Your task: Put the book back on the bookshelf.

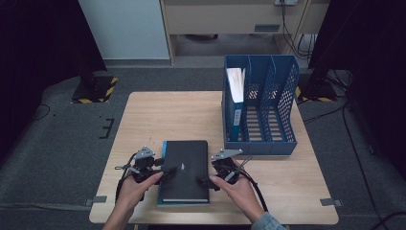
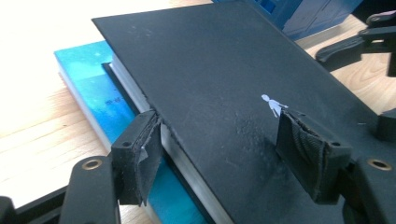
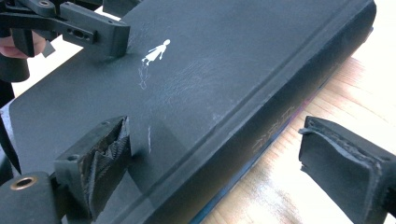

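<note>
A: What do you have nearest you?

B: Your left tongs (image 1: 168, 168) and right tongs (image 1: 207, 179), 1 at each long side of the black book (image 1: 186, 167). Both are spread. The left pair straddles the book's page edge, 1 pad against the edge and 1 on the cover. The right pair straddles the spine, 1 pad on the cover and 1 off beside it above the counter (image 1: 158, 115).

A: How does the book look?

B: Thick, with a matte black hardcover, faintly scuffed, and a small white figure (image 2: 273, 104) printed on it. Pale page edges show on your left side; the spine carries faint lettering too dim to read. It lies flat at the near middle of the counter, on top of a flat blue book (image 2: 88, 84) that juts out at its left.

A: And farther off?

B: A blue file rack (image 1: 268, 103) with 3 slots stands just beyond the book, to the right, and holds a blue folder (image 1: 235, 103) in its left slot.
</note>
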A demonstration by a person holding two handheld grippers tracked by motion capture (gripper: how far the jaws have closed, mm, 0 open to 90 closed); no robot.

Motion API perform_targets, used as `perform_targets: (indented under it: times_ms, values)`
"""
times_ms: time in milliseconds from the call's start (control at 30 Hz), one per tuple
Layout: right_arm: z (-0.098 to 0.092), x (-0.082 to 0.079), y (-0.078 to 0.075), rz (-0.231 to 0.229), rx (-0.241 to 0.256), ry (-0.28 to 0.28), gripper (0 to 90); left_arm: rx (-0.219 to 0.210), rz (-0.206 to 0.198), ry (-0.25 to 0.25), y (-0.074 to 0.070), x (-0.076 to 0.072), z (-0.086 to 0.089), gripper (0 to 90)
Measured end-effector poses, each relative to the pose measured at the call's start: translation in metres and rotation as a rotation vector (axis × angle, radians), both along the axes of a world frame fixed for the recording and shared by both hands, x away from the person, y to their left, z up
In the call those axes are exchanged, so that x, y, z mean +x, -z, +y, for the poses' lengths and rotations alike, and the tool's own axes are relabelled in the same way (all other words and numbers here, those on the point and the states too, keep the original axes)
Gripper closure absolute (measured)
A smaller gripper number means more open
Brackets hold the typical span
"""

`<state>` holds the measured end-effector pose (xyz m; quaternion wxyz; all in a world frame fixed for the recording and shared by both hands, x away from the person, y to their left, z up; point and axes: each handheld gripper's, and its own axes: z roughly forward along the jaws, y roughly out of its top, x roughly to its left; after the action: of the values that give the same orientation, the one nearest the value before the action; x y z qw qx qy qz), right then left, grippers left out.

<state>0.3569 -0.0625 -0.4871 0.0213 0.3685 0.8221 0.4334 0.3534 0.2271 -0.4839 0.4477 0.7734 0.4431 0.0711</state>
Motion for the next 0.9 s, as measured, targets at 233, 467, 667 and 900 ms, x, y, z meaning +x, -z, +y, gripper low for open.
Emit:
perform_targets:
  times_ms: [233, 467, 667, 900]
  values:
    - [0.000, 0.004, 0.002, 0.027, 0.019, -0.005, 9.5, 0.001, 0.019, 0.033, -0.001, 0.009, -0.003, 30.5]
    - [-0.001, 0.006, 0.005, 0.057, 0.032, 0.014, 6.7, 0.019, 0.039, 0.078, -0.003, 0.020, -0.009, 30.3]
    - [-0.002, 0.009, 0.011, 0.087, 0.076, 0.026, 3.5, 0.029, 0.035, 0.087, -0.002, 0.026, -0.014, 24.1]
    - [-0.002, 0.013, 0.018, 0.114, 0.108, 0.023, 0.1, 0.046, 0.065, 0.103, -0.003, 0.032, -0.018, 18.1]
